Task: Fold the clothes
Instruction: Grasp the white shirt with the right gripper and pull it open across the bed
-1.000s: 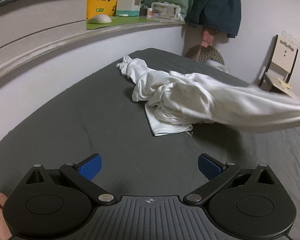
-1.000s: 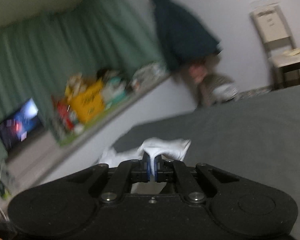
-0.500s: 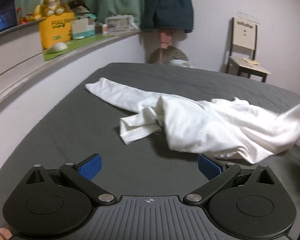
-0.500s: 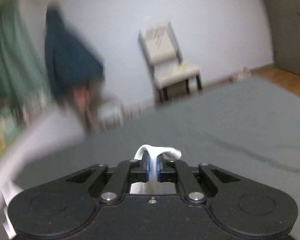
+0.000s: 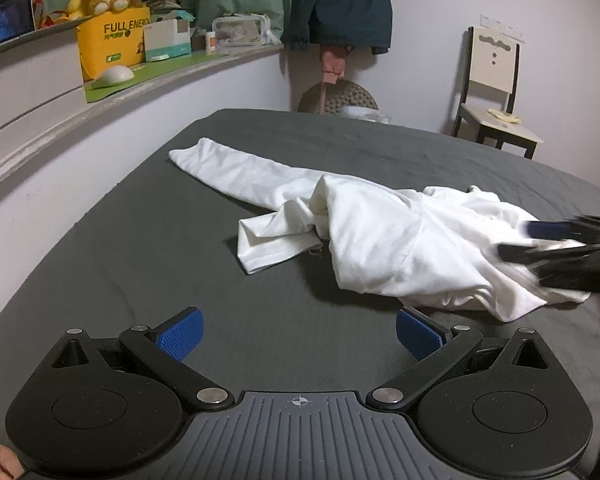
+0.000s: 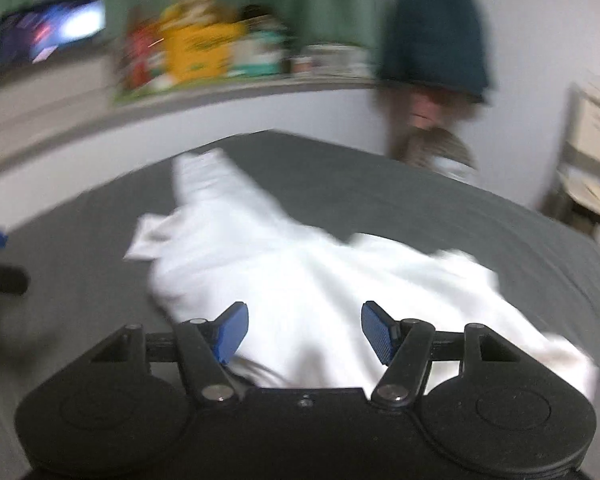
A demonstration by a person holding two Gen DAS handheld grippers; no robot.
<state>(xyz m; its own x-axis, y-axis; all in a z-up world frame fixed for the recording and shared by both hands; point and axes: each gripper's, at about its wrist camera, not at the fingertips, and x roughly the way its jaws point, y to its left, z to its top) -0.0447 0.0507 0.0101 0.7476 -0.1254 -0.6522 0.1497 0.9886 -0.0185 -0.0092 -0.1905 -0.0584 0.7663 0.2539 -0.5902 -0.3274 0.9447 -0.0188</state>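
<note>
A white long-sleeved garment (image 5: 384, 232) lies crumpled on the dark grey bed (image 5: 140, 248), one sleeve stretched toward the far left corner. My left gripper (image 5: 299, 332) is open and empty, low over the bare bed in front of the garment. My right gripper (image 6: 304, 330) is open and empty, just above the near part of the garment (image 6: 300, 276); that view is blurred. The right gripper also shows, blurred, at the right edge of the left wrist view (image 5: 540, 240), over the garment's right end.
A wall ledge (image 5: 152, 76) on the left carries a yellow box (image 5: 112, 46), other boxes, a plush toy and a screen. A dark jacket (image 5: 340, 0) hangs on the far wall. A wooden chair (image 5: 496, 92) stands beyond the bed's far right.
My right gripper has let go of the white garment and opened; it swung back to face the garment, which has dropped flat onto the bed. My left gripper stayed open.
</note>
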